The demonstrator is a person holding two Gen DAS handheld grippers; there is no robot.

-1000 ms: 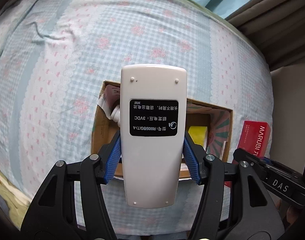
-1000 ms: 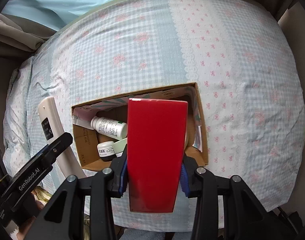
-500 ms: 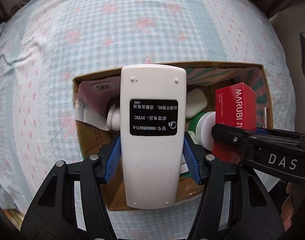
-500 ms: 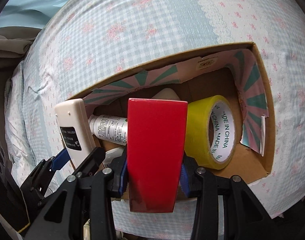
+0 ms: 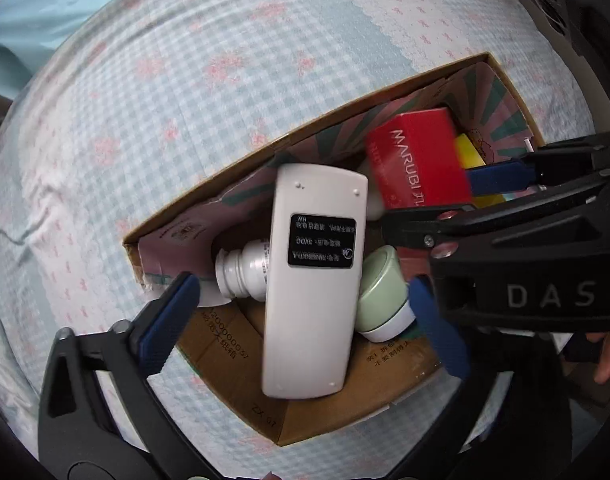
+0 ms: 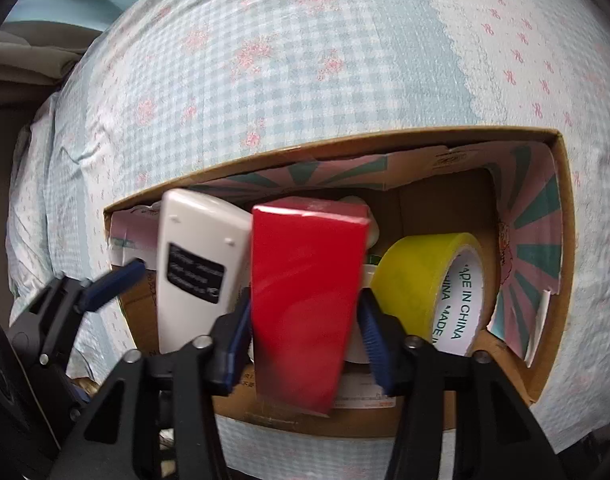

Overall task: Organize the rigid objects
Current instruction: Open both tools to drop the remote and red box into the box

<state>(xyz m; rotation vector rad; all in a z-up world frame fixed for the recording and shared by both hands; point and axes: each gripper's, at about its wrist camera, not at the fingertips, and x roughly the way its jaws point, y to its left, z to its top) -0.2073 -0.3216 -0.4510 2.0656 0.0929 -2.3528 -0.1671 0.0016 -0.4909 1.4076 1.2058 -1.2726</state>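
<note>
A white remote control (image 5: 311, 280) lies back-up over the open cardboard box (image 5: 241, 384), between the spread blue pads of my left gripper (image 5: 305, 320), which is open and clear of it. It also shows in the right wrist view (image 6: 197, 264). My right gripper (image 6: 309, 336) has its pads slightly apart around a red box (image 6: 305, 300); the gap looks small and blurred. The red box, marked MARUBI (image 5: 417, 164), sits inside the cardboard box (image 6: 561, 216).
In the box lie a white bottle (image 5: 241, 272), a green-lidded jar (image 5: 381, 292) and a yellow tape roll (image 6: 433, 284). The box sits on a blue checked bedspread (image 5: 185, 80). Dark curtains and furniture are at the frame edges.
Both grippers moved down into the box. My left gripper opened and let go of the remote. The right gripper's pads have loosened around the red box.
</note>
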